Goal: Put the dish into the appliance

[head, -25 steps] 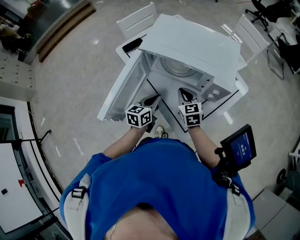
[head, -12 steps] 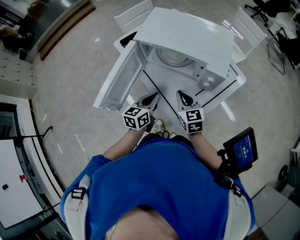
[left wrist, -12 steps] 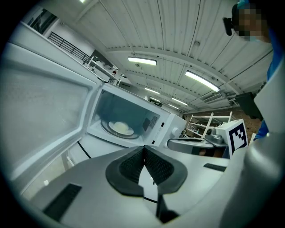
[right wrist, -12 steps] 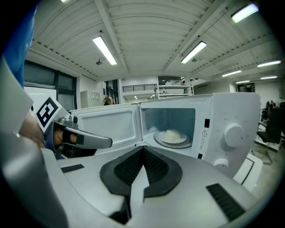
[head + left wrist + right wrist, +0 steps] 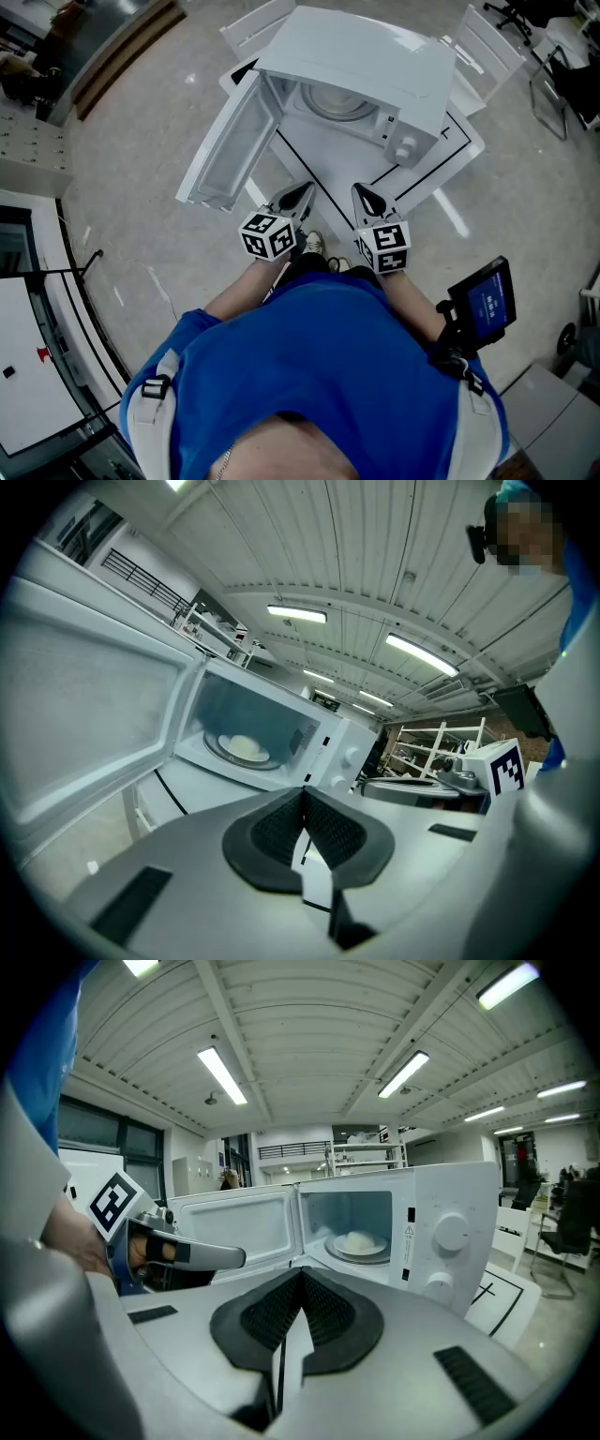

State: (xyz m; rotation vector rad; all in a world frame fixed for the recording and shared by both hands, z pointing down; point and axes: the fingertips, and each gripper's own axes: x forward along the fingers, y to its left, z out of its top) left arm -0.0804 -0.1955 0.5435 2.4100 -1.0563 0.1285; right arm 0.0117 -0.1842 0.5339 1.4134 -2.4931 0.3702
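Note:
A white microwave (image 5: pixel 366 66) stands on a white table (image 5: pixel 427 173) with its door (image 5: pixel 225 141) swung open to the left. Inside, on the turntable, sits a white dish (image 5: pixel 358 1242) holding a pale lump; the same dish (image 5: pixel 242 749) shows in the left gripper view. My left gripper (image 5: pixel 302 195) and right gripper (image 5: pixel 366 195) hover side by side at the table's near edge, apart from the microwave. Both are shut with nothing between the pads. In the right gripper view the left gripper (image 5: pixel 230 1257) appears at the left.
White chairs (image 5: pixel 258 23) stand behind the table, another chair (image 5: pixel 487 52) at the right. A small screen (image 5: pixel 483 300) hangs at the person's right hip. Black tape lines (image 5: pixel 300 178) cross the table top. Shelving (image 5: pixel 427 757) stands behind the microwave.
Both grippers have drawn back from the microwave toward the person. The microwave and table now sit farther up in the head view. The door stays open.

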